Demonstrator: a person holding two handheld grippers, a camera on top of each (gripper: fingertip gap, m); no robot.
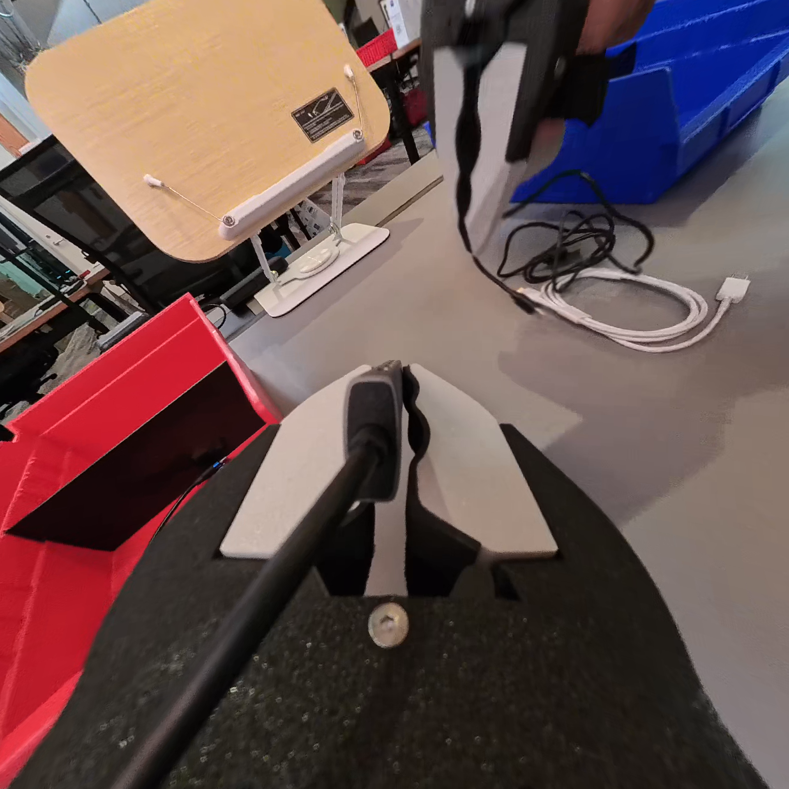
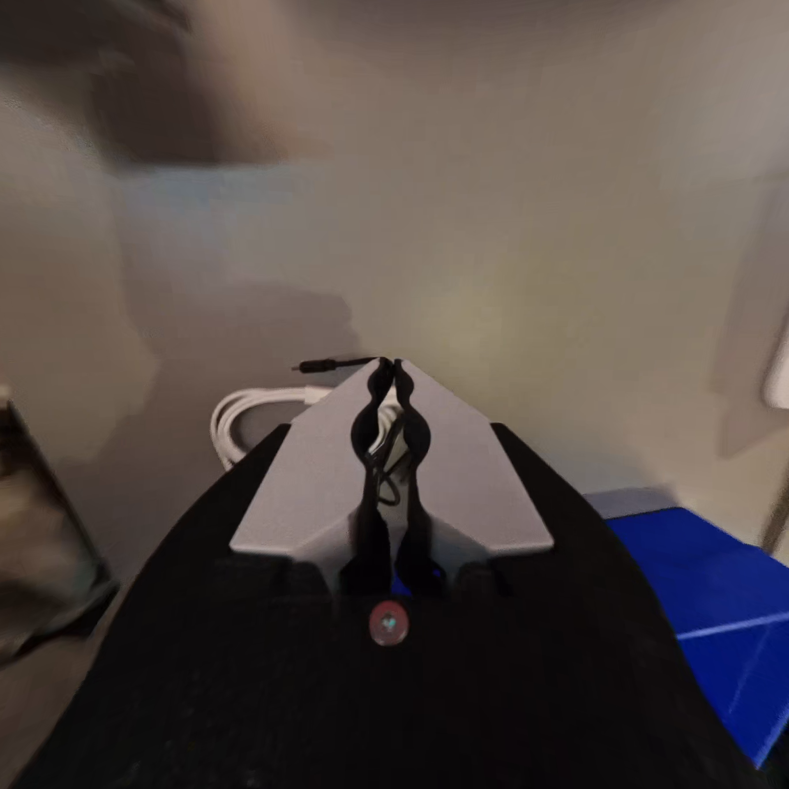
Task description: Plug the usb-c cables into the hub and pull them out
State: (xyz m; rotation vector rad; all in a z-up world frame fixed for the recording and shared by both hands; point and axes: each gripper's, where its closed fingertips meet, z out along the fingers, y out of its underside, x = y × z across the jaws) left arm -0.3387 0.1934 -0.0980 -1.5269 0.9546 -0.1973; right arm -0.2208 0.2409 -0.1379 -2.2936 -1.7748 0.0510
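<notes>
Left tool (image 1: 401, 375) is clamping the hub (image 1: 375, 431) above the table (image 1: 427, 299); one red bin (image 1: 128, 427), one blue bin (image 1: 683, 128). Right tool (image 2: 390, 363) is pinching the black usb-c cable (image 2: 324, 366) tight, white cable (image 2: 239, 410) lying coiled below.

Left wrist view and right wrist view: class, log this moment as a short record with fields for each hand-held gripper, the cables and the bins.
left hand-held gripper: shut on the hub
right hand-held gripper: shut on a black cable, plug free
table: tangled black cable, coiled white cable
bins: red bin, blue bin
plugged in: not yet
</notes>
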